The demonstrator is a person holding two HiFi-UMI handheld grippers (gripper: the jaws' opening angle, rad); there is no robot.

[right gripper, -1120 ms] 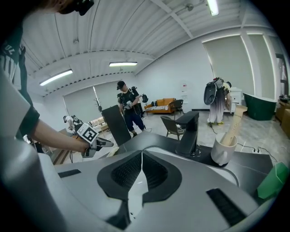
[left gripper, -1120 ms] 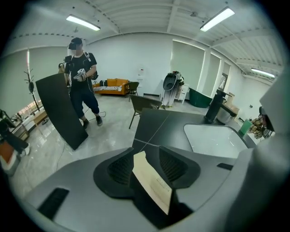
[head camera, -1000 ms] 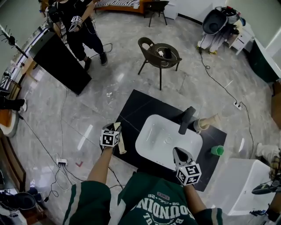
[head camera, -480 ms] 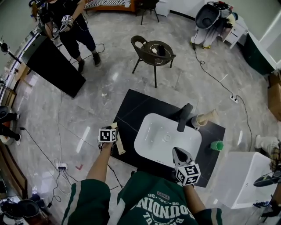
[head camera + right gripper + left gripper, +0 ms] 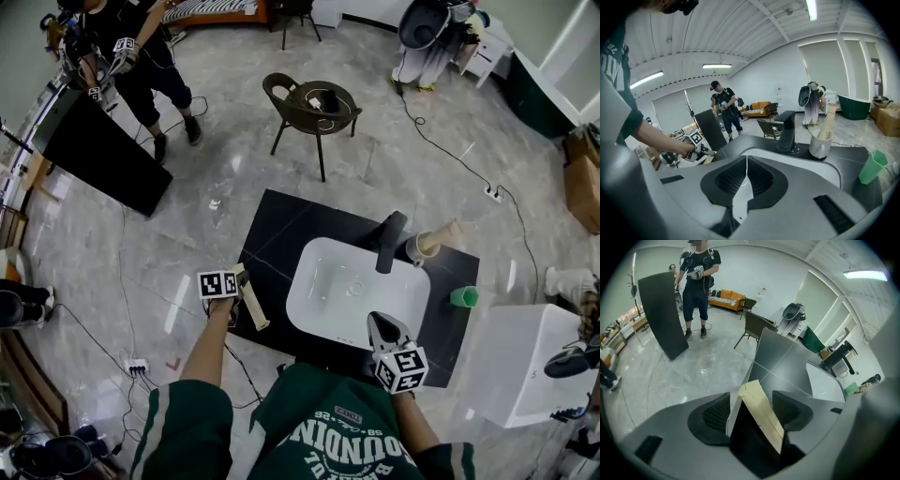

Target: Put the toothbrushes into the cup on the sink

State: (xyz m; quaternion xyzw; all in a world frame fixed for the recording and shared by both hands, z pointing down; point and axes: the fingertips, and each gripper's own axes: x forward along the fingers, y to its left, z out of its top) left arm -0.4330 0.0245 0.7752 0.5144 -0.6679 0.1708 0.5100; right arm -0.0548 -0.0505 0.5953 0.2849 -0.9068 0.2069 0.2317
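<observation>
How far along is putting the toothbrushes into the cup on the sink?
Done: one tan paper-wrapped toothbrush stands in the white cup. In hand: the left tongs, jaws just opening, straddle a second tan wrapped toothbrush at the black counter's edge, not gripped. Remaining: grip it and cup it.

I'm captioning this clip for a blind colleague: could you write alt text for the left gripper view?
The left gripper's jaws stand apart, having just been opening, with a tan paper-wrapped toothbrush loose between them at the edge of a black counter. Beyond are a white sink, a chair and a person standing by a dark panel.
</observation>
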